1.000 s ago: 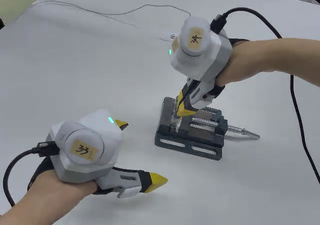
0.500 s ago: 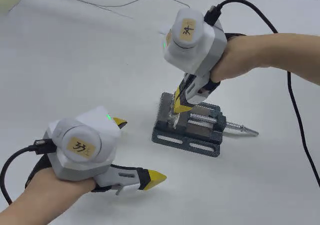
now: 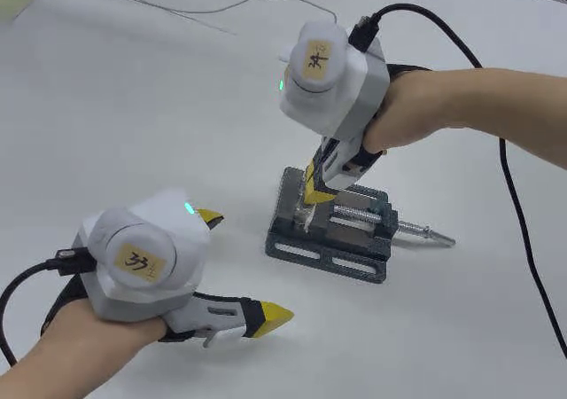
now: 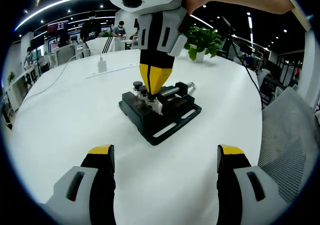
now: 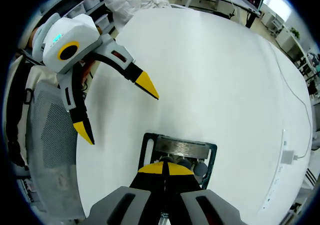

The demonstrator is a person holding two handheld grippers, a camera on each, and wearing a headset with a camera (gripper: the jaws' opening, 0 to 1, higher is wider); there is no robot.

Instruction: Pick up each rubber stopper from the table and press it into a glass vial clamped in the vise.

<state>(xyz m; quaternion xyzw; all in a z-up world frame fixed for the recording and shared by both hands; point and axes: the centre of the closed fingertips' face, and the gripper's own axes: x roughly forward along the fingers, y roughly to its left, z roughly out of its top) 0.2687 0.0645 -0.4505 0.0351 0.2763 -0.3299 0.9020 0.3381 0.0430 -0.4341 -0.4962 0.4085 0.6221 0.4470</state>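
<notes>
A dark metal vise (image 3: pixel 330 255) stands mid-table, with small glass vials (image 4: pixel 150 101) clamped in its jaws; dark stoppers (image 4: pixel 137 85) cap them. My right gripper (image 3: pixel 314 192) points straight down onto the vials, jaws shut, tips (image 5: pixel 164 168) pressed together over the vise (image 5: pixel 180 147). Whatever lies under the tips is hidden. One dark stopper (image 5: pixel 200 170) shows beside them. My left gripper (image 3: pixel 243 266) rests low at the front left of the vise, open and holding nothing, its fingers (image 4: pixel 100 155) spread wide and aimed at the vise (image 4: pixel 165 120).
The vise's screw handle (image 3: pixel 426 233) sticks out to the right. A white charger (image 4: pixel 102 64) and thin cable (image 3: pixel 177 11) lie at the table's far side. A black cable (image 3: pixel 523 239) trails from the right gripper. A mesh chair (image 5: pixel 50 135) stands at the table edge.
The right gripper's body has leaned a little to the left while its tips stay on the vials. The left gripper has kept its place and stays open.
</notes>
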